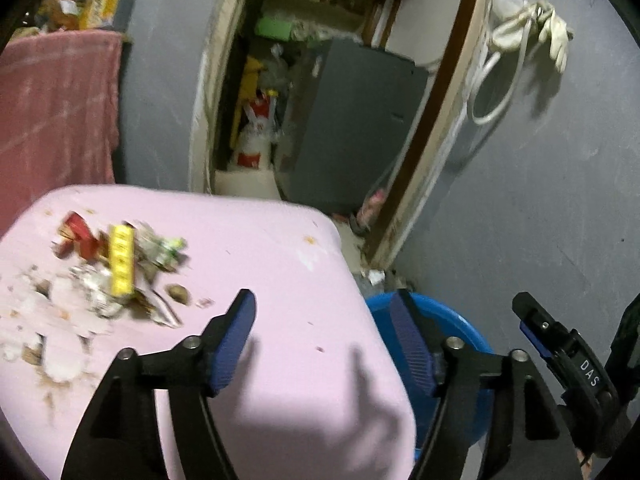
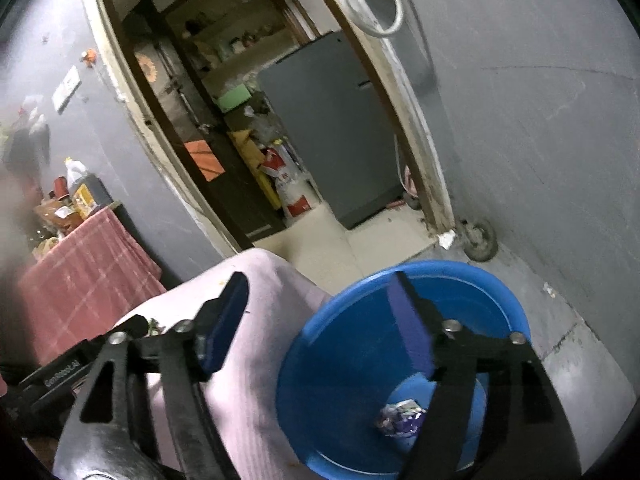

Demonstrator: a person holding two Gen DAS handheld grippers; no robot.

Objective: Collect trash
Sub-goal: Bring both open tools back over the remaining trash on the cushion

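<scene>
Grey-walled rm w/ open doorway (image 1: 320,120) at 12 o'clock. Pink table (image 1: 280,320) carries the trash pile (image 1: 116,272) at 9 o'clock. Left gripper (image 1: 324,340) spread wide, nothing in it. Right gripper (image 2: 316,324) likewise spread, over blue bucket (image 2: 348,352) w/ crumpled wrapper (image 2: 400,416) at bottom, 5 o'clock.

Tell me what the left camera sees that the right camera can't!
Only the left view shows the trash pile on the pink table, with its yellow wrapper, plus the gloves hanging on the wall. Only the right view shows inside the blue tub, where a crumpled wrapper lies at the bottom. Both show the table, the tub, the doorway and the grey cabinet. The left gripper and right gripper are both open and empty.
</scene>
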